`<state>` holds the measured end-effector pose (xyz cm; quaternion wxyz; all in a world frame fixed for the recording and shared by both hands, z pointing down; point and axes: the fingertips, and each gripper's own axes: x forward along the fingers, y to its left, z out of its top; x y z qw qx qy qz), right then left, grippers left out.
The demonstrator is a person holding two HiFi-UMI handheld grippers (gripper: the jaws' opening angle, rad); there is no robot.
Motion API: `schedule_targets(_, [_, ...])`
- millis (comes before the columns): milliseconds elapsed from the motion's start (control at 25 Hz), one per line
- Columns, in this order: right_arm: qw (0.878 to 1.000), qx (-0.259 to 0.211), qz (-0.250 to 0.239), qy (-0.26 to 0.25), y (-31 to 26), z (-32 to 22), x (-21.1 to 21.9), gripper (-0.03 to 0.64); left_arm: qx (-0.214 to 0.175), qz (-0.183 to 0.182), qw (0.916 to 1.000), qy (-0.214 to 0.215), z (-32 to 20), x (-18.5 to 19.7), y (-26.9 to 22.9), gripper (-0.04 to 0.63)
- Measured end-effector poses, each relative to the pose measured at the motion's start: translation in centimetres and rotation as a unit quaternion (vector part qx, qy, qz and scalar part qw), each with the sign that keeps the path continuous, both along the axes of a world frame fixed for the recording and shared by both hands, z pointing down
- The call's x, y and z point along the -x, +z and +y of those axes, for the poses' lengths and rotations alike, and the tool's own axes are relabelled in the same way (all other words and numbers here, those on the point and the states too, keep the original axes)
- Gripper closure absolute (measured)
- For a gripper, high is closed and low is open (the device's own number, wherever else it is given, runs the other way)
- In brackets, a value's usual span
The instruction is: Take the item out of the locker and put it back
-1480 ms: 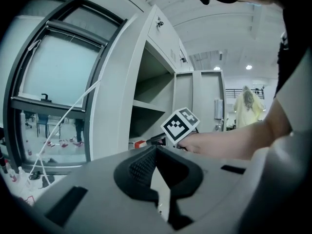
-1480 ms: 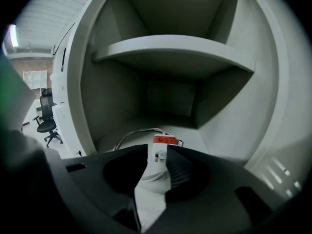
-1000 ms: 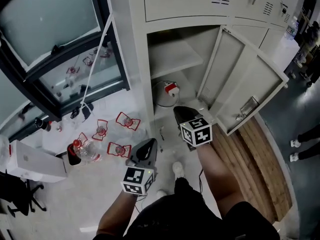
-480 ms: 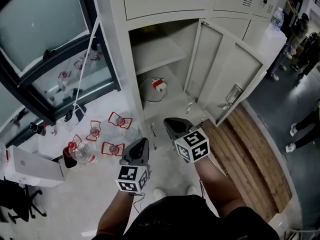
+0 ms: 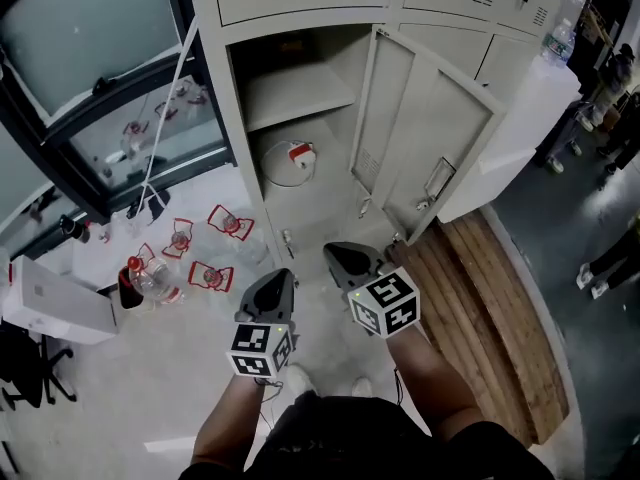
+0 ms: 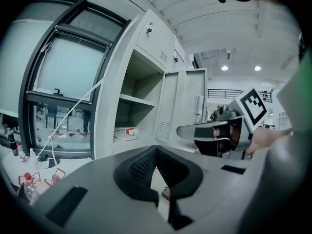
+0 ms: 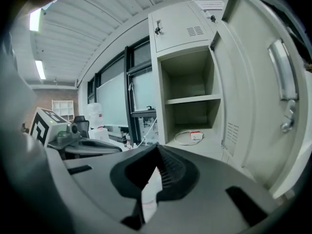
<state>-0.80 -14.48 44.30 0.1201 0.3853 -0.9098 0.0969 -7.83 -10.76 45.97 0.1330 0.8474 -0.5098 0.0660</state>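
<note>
Right now we're stood facing the locker (image 5: 228,118), looking steeply down, w/ both tongs held out ahead of us and short of its opening. The left tongs (image 5: 274,280) are closed, tips meeting, nothing btw them. They sit in front of the locker's left post. The right tongs (image 5: 342,256) are closed too and empty, just beside the left pair and nearer the locker's open door (image 5: 430,118). Neither pair touches the locker or anything in it.

The item (image 5: 298,154) is a small red-and-white block w/ a white cable coiled in a loop. It lies on the locker's bottom, under the shelf (image 5: 300,93), roughly mid-way across and well apart from both tongs. The door hangs swung out to the locker's right, inner face and latch fitting toward us. The locker's upper compartments are shut.

Outside the locker, to its left, several plastic bottles (image 5: 150,278) w/ red labels lie on the floor (image 5: 120,408) below the window (image 5: 90,38). Further left of the locker sits a white box (image 5: 50,308). To the locker's right, past the door, wooden planks (image 5: 490,308) lie on the floor. A white cord slants down along the locker's left side toward the bottles.
</note>
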Motion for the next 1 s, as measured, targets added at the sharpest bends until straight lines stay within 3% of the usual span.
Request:
schedule_targets(400, [0.999,-0.003,-0.020,-0.048,-0.2,4.8,-4.4,0.617,0.003,-0.013,0.9993,-0.035,5.2,-5.6,0.3,0.594])
schedule_targets(1000, [0.996,-0.016,-0.028,-0.080,-0.6,8.8,-7.0,0.617,-0.011,-0.020,0.9979,-0.061,9.6,-8.9,-0.3,0.594])
